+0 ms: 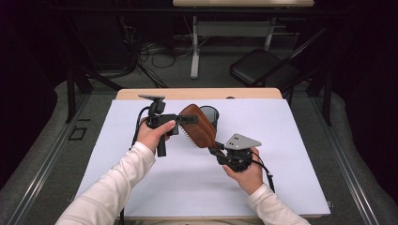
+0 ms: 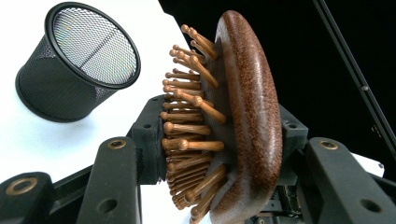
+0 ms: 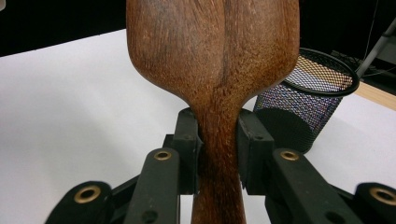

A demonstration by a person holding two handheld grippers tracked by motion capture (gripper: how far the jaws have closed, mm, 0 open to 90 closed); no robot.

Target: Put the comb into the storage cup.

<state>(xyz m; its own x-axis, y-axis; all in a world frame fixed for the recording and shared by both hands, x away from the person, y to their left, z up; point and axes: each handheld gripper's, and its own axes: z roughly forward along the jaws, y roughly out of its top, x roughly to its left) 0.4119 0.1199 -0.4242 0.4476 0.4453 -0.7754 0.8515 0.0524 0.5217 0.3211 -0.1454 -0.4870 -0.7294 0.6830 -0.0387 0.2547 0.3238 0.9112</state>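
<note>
White table (image 1: 155,183) w/ mesh cup (image 1: 210,115)

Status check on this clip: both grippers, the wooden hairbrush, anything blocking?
Left gripper shut on hairbrush head. Right gripper shut on its handle. Brush held above table. Mesh cup upright just behind, nothing in the way.

**Occlusions and cut-offs**

Right gripper view: hairbrush (image 3: 212,60) head is cropped by the top edge, handle end runs off the bottom between the jaws; bristles face away, unseen. Mesh cup (image 3: 306,100) is partly behind the brush. Left gripper view: brush (image 2: 247,121) handle is out of frame below the jaws. High view: cup (image 1: 210,115) is half-hidden behind the brush; bristles are too small to resolve.
</note>
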